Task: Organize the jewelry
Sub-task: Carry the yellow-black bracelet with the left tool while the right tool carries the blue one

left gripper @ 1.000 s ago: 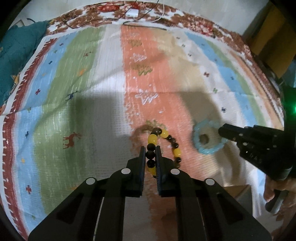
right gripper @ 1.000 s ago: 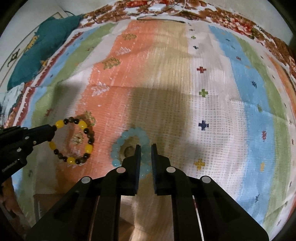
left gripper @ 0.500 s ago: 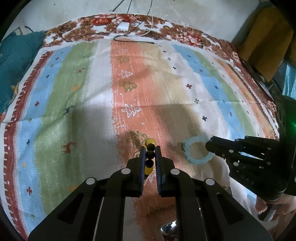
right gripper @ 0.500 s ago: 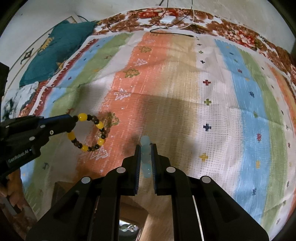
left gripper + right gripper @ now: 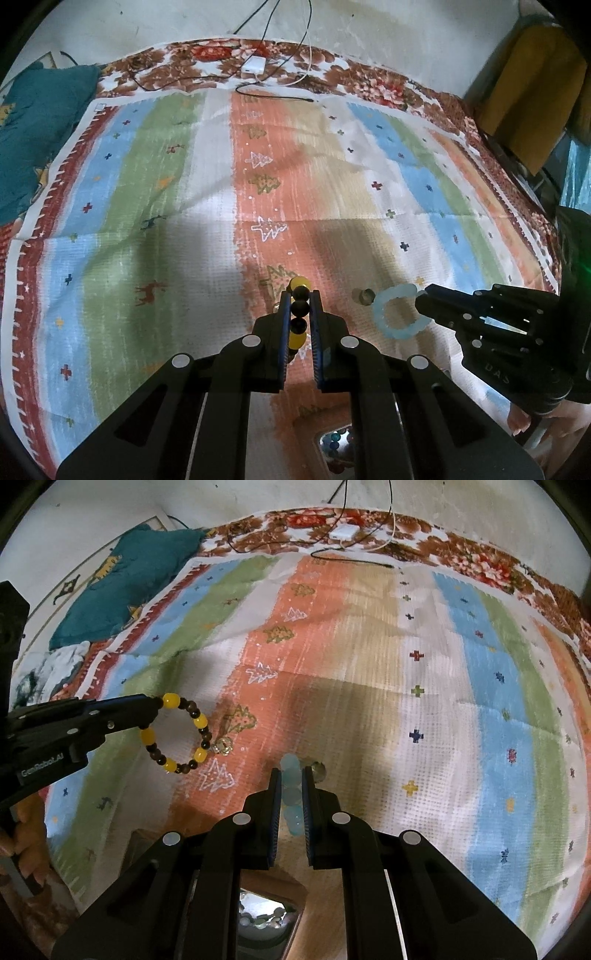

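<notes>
Yellow-and-dark beaded bracelet (image 5: 176, 734), pinched between the pads of the left gripper (image 5: 300, 308); in the left wrist view, three dark beads and two yellow ones sit in line between the two fingers, and in the right wrist view the rest of the loop hangs free from the fingertips, clear of the striped cloth (image 5: 184, 206) below. Pale blue beaded bracelet (image 5: 291, 794), clamped likewise between the fingers of the right gripper (image 5: 290, 794); seen from the left gripper, its loop (image 5: 397, 312) projects from the right gripper's tips, to the right of the left gripper and apart from it. Small metal ring (image 5: 365, 296), lying on the cloth just beyond the blue loop. Small pale trinket (image 5: 222, 745), on the cloth beside the far edge of the yellow loop. Open box holding beads (image 5: 266, 915), beneath and behind both grippers. A hand (image 5: 22, 853) shows at the left gripper's handle.
</notes>
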{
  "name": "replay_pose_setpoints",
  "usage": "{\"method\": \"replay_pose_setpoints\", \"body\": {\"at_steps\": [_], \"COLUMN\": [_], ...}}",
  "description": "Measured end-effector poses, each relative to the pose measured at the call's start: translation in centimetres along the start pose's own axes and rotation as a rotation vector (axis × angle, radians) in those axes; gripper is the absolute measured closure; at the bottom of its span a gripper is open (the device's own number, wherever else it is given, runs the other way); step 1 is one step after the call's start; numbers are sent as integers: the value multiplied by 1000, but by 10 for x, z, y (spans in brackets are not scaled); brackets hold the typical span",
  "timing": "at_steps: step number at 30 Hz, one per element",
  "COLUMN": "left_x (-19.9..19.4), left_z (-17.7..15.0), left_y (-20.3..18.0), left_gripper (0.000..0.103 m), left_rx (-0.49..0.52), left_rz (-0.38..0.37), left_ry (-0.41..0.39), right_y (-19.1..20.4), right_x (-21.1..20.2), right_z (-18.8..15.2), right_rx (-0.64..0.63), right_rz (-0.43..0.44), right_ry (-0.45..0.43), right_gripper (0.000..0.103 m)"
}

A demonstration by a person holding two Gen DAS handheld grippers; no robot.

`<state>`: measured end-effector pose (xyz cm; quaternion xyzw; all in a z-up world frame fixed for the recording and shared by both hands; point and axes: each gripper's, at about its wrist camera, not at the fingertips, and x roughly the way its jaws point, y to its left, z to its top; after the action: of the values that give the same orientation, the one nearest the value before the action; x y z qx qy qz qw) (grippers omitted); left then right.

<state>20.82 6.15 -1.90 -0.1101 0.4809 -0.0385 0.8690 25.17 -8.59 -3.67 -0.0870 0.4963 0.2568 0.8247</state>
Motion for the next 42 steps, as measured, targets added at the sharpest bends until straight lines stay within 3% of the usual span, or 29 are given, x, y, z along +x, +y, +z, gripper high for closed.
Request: {"method": "replay_pose_setpoints", "body": {"at_steps": [33, 42], "left_x": [-58, -70], "left_z": [-24, -35], "left_y": [-36, -40], "left_gripper": [93, 93], "left_rx": [24, 13], "left_rz": [-63, -89], "left_ry": [-121, -143], "right_y": [17, 20], "right_x": [-77, -86], "right_z": [-22, -32], "right_rx": [-19, -30], "right_rz": [11, 37], "right_ry": [-184, -188], "right_gripper": [91, 91]}}
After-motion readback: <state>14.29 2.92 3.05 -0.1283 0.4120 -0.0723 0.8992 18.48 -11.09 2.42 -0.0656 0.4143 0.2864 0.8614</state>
